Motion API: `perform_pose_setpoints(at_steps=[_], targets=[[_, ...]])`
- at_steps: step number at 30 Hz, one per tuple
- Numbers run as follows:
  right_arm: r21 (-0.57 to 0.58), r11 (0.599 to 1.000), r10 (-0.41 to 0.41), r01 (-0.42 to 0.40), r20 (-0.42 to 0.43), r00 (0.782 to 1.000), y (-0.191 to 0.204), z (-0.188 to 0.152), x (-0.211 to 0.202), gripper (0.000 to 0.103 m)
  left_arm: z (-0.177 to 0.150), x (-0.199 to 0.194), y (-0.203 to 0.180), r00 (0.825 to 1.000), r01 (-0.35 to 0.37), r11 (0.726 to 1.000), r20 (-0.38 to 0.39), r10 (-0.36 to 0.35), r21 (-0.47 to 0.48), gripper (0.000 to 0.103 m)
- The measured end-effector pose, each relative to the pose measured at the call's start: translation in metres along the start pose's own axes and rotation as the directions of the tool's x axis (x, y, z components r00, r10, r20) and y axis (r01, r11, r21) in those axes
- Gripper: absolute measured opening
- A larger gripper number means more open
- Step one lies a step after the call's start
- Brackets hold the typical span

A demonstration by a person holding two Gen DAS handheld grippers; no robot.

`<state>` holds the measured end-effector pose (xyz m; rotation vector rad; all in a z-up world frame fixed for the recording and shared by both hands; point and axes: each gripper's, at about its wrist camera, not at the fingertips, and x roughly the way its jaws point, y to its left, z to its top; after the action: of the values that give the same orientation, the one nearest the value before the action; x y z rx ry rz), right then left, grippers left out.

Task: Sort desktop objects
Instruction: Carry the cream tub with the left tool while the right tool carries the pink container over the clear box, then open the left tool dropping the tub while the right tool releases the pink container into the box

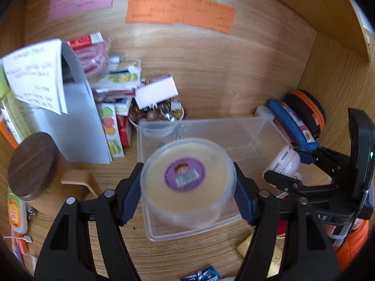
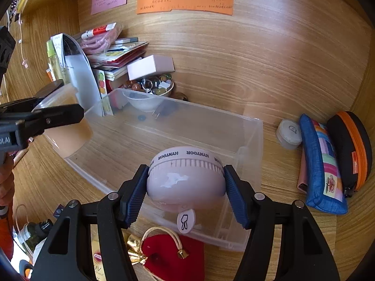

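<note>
My left gripper (image 1: 187, 187) is shut on a round clear tub (image 1: 187, 180) of cream-coloured stuff with a purple sticker, held over the near left part of a clear plastic bin (image 1: 257, 131). My right gripper (image 2: 186, 185) is shut on a white round HYNTOOR device (image 2: 185, 180), held over the bin's (image 2: 248, 140) near right part. The right gripper also shows in the left wrist view (image 1: 284, 168), and the left gripper with its tub (image 2: 68, 131) shows at the left of the right wrist view. The bin's floor looks bare.
A bowl of beads (image 2: 150, 86), a pink box (image 2: 151, 66), stacked booklets and a white folder (image 1: 77, 121) stand behind the bin. A blue pouch (image 2: 323, 164), an orange-black case (image 2: 351, 149) and a small white jar (image 2: 289, 133) lie right. A red pouch (image 2: 173, 255) lies in front. A wood-lidded mug (image 1: 35, 166) stands left.
</note>
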<state>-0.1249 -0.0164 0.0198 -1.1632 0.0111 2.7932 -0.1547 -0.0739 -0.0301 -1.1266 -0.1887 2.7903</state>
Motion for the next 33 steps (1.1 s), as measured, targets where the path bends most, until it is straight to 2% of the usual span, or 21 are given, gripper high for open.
perform_pose_setpoints(at_steps=[4,7,9,13,17,21,27,33], targets=[[0.013,1.000,0.019,-0.018,-0.033,0.999,-0.004,0.002,0.013,0.060,-0.010,0.029,-0.001,0.996,0.047,0.999,-0.079,-0.047,0.003,0.068],[0.003,1.000,0.015,-0.015,-0.051,0.999,-0.002,0.001,0.020,0.060,-0.014,0.034,-0.014,0.996,0.014,0.999,-0.086,-0.010,0.047,0.068],[0.001,1.000,0.018,-0.018,-0.058,0.998,-0.002,0.001,0.023,0.060,-0.015,0.040,-0.016,0.993,0.040,0.998,-0.115,-0.035,0.046,0.068],[-0.011,1.000,0.012,-0.013,-0.069,0.998,-0.001,0.003,0.028,0.060,-0.019,0.043,-0.022,0.993,-0.006,0.996,-0.114,0.016,0.084,0.068],[0.002,0.999,0.041,-0.041,-0.092,0.995,-0.003,0.005,0.034,0.060,-0.020,0.042,-0.021,0.993,-0.013,0.996,-0.116,0.022,0.083,0.068],[-0.015,0.999,0.034,-0.036,-0.108,0.994,0.000,0.009,0.039,0.060,-0.019,0.044,-0.021,0.992,-0.014,0.996,-0.123,0.024,0.086,0.069],[-0.053,0.998,0.037,-0.046,-0.160,0.986,0.005,0.014,0.047,0.060,-0.017,0.050,-0.024,0.989,-0.013,0.994,-0.147,0.029,0.108,0.080],[-0.101,0.993,0.043,-0.066,-0.212,0.976,0.007,0.019,0.051,0.060,-0.015,0.052,-0.026,0.988,-0.001,0.993,-0.152,0.019,0.119,0.082]])
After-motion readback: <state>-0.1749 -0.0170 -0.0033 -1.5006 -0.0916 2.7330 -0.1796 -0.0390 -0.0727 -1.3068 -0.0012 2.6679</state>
